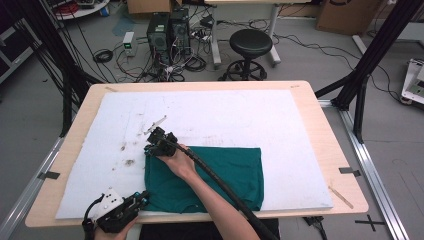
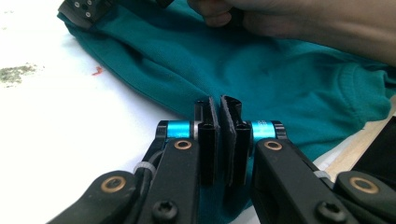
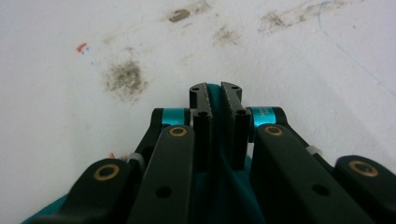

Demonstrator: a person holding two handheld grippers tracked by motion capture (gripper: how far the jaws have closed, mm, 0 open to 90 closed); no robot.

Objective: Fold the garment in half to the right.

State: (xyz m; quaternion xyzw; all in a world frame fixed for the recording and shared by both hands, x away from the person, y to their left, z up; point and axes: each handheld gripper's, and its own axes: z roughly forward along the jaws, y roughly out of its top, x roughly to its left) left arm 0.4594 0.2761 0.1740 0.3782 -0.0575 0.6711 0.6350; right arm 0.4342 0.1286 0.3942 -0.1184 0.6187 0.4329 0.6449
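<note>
The right gripper [image 3: 215, 91] has its jaws clamped on a fold of the folded teal-green cotton garment [image 1: 220, 175] at the garment's far left corner; the left gripper [image 2: 219, 105] has its jaws pressed together on the garment's near left edge, by the table's front rim. The garment lies flat on the white foam board [image 1: 225, 115] covering the pale wooden table [image 1: 320, 130]; the right gripper view shows grey smudges [image 3: 123, 77] on the board just past the jaws, while the left gripper view shows the garment's ribbed collar [image 2: 359, 88] and the person's right hand [image 2: 299, 18] beyond it.
</note>
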